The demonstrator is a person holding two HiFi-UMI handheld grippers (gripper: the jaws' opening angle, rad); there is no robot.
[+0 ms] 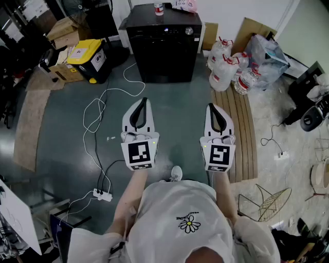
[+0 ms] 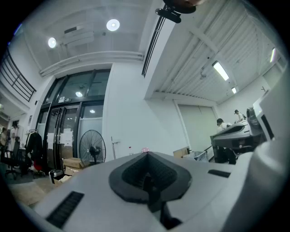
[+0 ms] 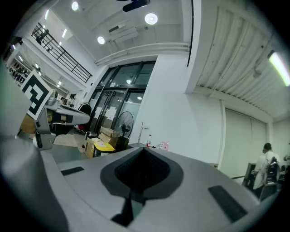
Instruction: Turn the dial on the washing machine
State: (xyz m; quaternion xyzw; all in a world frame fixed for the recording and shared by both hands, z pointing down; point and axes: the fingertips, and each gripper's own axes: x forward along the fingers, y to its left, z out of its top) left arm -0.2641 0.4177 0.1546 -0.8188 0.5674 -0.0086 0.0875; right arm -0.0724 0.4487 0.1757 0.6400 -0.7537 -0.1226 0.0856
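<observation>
The black washing machine (image 1: 164, 43) stands at the far end of the floor in the head view, with its round silver dial (image 1: 189, 31) at the right of the control strip. My left gripper (image 1: 144, 99) and right gripper (image 1: 212, 106) are held side by side well short of the machine, pointing towards it. Both are shut with nothing between the jaws. In the left gripper view the left gripper (image 2: 146, 156) has its dark pads pressed together and points up at the white wall. The right gripper (image 3: 144, 149) looks the same in its own view.
A bottle (image 1: 159, 8) and a pink item (image 1: 186, 5) sit on the machine. A yellow-lidded bin (image 1: 88, 57) and cardboard boxes (image 1: 64, 31) stand left of it. White cables (image 1: 97, 118) run to a power strip (image 1: 103, 194). Large water bottles (image 1: 226, 67) and wooden slats (image 1: 239, 128) lie to the right.
</observation>
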